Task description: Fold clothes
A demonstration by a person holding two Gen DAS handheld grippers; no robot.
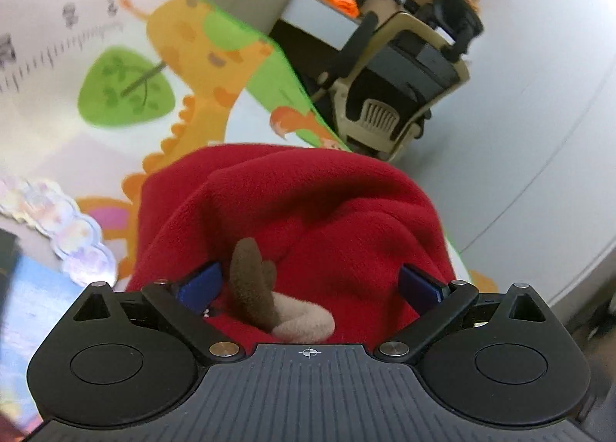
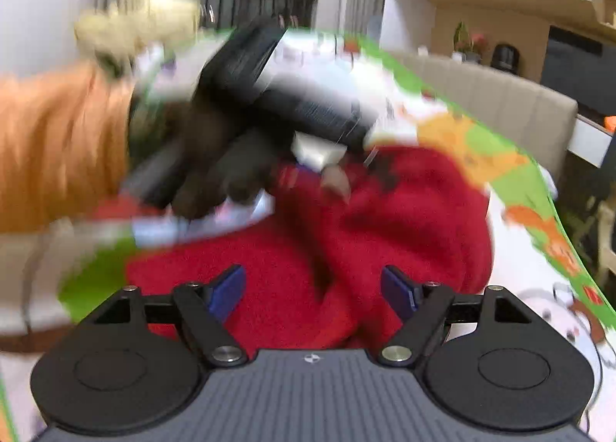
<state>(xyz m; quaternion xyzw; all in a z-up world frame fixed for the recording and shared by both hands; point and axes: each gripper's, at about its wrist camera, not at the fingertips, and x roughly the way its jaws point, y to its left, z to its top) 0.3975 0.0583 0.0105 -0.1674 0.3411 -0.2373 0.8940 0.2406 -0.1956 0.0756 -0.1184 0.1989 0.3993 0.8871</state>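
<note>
Nearest in the left wrist view, the left gripper has its two blue-padded fingers spread wide apart, and a soft red fleece garment is bunched up between and over them. A small brown and tan plush piece, sewn to the fleece, sits close to the gripper body. Whether the fingers are actually pinching any cloth cannot be told.

In the right wrist view the right gripper likewise has its blue pads held apart, with the same red fleece heaped just ahead of them — nothing is clamped.

The garment lies on a colourful children's play mat printed with a giraffe, green leaves and a green border.

Beyond the fleece, the right view shows — heavily blurred — a dark-gloved hand with an orange sleeve, holding the other black gripper body over the garment.

Farther off stand a beige sofa and, in the left view, a folded beige and black stroller against a white wall.
</note>
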